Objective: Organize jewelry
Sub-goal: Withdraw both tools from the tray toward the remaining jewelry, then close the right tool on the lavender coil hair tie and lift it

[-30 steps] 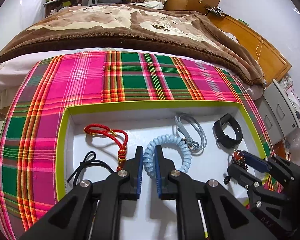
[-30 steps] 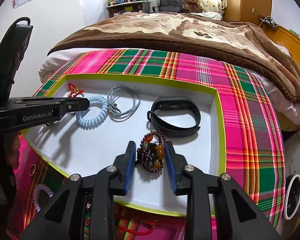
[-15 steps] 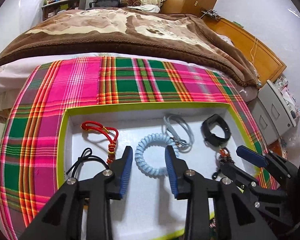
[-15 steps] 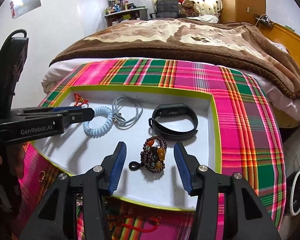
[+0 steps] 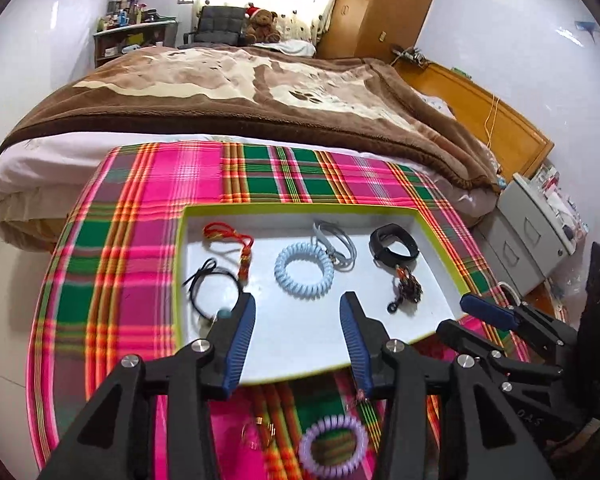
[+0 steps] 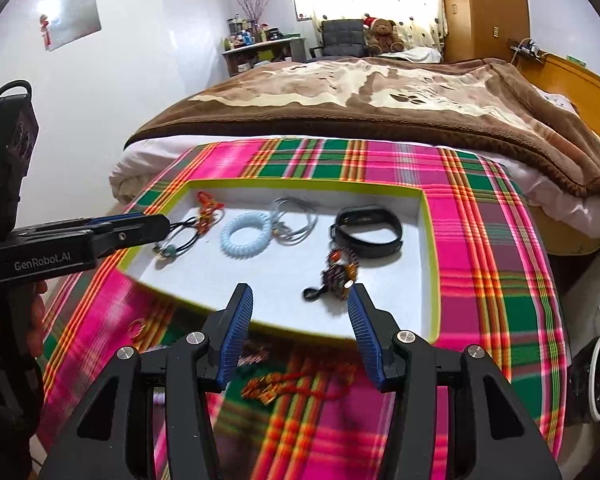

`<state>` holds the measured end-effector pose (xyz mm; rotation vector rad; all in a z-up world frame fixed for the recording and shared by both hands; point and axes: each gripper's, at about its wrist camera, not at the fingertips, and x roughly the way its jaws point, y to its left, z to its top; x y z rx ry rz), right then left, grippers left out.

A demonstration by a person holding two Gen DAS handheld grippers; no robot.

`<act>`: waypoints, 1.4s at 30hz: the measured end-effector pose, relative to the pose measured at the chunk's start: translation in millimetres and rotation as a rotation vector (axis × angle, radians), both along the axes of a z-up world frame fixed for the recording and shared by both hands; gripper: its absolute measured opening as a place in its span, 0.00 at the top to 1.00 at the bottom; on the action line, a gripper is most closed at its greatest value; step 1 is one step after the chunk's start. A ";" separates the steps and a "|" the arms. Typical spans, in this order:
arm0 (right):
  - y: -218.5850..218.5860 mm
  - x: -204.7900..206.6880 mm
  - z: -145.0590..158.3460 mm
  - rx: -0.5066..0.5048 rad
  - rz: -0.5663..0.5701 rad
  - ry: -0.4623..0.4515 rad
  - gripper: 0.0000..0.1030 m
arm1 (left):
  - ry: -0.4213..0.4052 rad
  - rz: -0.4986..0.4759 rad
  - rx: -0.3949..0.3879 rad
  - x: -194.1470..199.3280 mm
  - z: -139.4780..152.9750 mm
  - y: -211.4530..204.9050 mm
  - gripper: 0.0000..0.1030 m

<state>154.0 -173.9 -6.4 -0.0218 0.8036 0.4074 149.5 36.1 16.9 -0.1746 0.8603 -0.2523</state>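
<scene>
A white tray with a lime-green rim point(image 5: 300, 208) lies on the plaid cloth. It holds a red knotted cord point(image 5: 224, 232), a black cord with a bead point(image 5: 216, 280), a light-blue coil bracelet point(image 5: 304, 270), a grey cord point(image 5: 336, 244), a black wrist band point(image 5: 392, 244) and a brown bead bracelet point(image 5: 408, 286). My left gripper point(image 5: 297, 300) hangs above the tray's near part, its jaws opening with nothing between them. My right gripper point(image 6: 300, 292) stands open and empty over the near rim, just short of the bead bracelet point(image 6: 338, 272).
On the plaid cloth point(image 5: 132, 248) in front of the tray lie a purple coil bracelet point(image 5: 334, 446), small gold rings point(image 5: 260, 432) and a red beaded string point(image 6: 296, 382). A bed with a brown blanket point(image 5: 240, 92) lies beyond. Grey drawers point(image 5: 536, 236) stand at the right.
The left jaws opened off the light-blue coil and the right jaws off the bead bracelet; both pieces stay in the tray. Both grippers pulled back and up.
</scene>
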 end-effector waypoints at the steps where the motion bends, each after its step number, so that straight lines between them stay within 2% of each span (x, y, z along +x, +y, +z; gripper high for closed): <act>1: 1.1 -3.6 0.0 -0.001 0.006 -0.001 0.51 | -0.005 0.005 -0.007 -6.0 0.6 3.1 0.55; 5: 10.3 -17.8 -1.6 0.003 0.033 0.000 0.51 | -0.018 0.021 0.017 -26.9 0.1 9.1 0.55; 11: 23.9 -34.2 -9.4 0.008 0.063 0.016 0.51 | -0.019 0.036 -0.019 -54.4 -3.8 22.3 0.55; 18: 46.2 -44.9 -25.9 0.010 0.095 0.076 0.51 | 0.004 0.070 -0.052 -80.9 -16.6 38.0 0.55; 28: 72.6 -45.9 -49.9 -0.037 0.126 0.155 0.51 | 0.004 0.108 -0.090 -103.1 -23.9 61.9 0.55; 38: 89.3 -48.6 -52.9 -0.116 0.113 0.117 0.51 | 0.010 0.111 -0.112 -107.6 -30.3 75.7 0.55; 39: 89.9 -49.4 -52.9 -0.124 0.112 0.112 0.53 | 0.012 0.112 -0.109 -107.3 -31.2 76.6 0.55; 41: 92.3 -51.6 -52.8 -0.148 0.105 0.095 0.71 | 0.013 0.111 -0.113 -106.9 -32.6 78.6 0.55; 42: 92.4 -52.3 -52.5 -0.154 0.102 0.091 0.72 | 0.017 0.111 -0.116 -106.3 -33.4 79.4 0.55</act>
